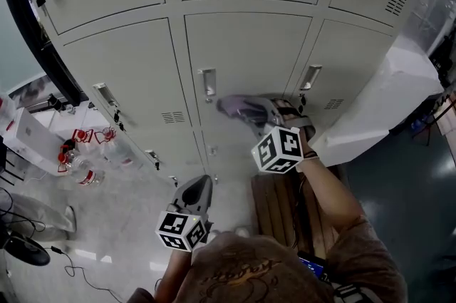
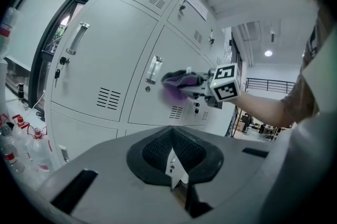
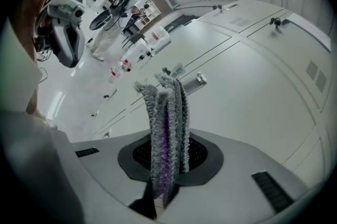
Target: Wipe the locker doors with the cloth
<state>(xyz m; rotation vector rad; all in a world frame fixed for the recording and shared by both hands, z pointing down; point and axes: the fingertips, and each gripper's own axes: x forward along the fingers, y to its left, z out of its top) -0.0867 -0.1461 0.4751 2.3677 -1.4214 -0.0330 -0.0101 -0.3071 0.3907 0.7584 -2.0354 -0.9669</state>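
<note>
A grey-and-purple cloth (image 1: 239,108) is pressed against the middle locker door (image 1: 249,45), just right of its metal handle (image 1: 207,83). My right gripper (image 1: 261,113) is shut on the cloth, whose folds (image 3: 166,128) stand up between the jaws, with the handle (image 3: 199,79) just beyond them. My left gripper (image 1: 197,189) hangs lower and nearer to me, away from the doors, jaws shut with no cloth in them. The left gripper view looks past its own jaws (image 2: 172,153) at the cloth (image 2: 178,80), the right gripper (image 2: 199,87) and the door handle (image 2: 153,69).
Several water bottles with red caps (image 1: 87,157) stand on the floor at the left beside a white box (image 1: 32,141). A wooden bench (image 1: 274,203) sits under my right arm. A fan (image 1: 21,249) and a cable lie at lower left. A white panel (image 1: 388,109) leans at the right.
</note>
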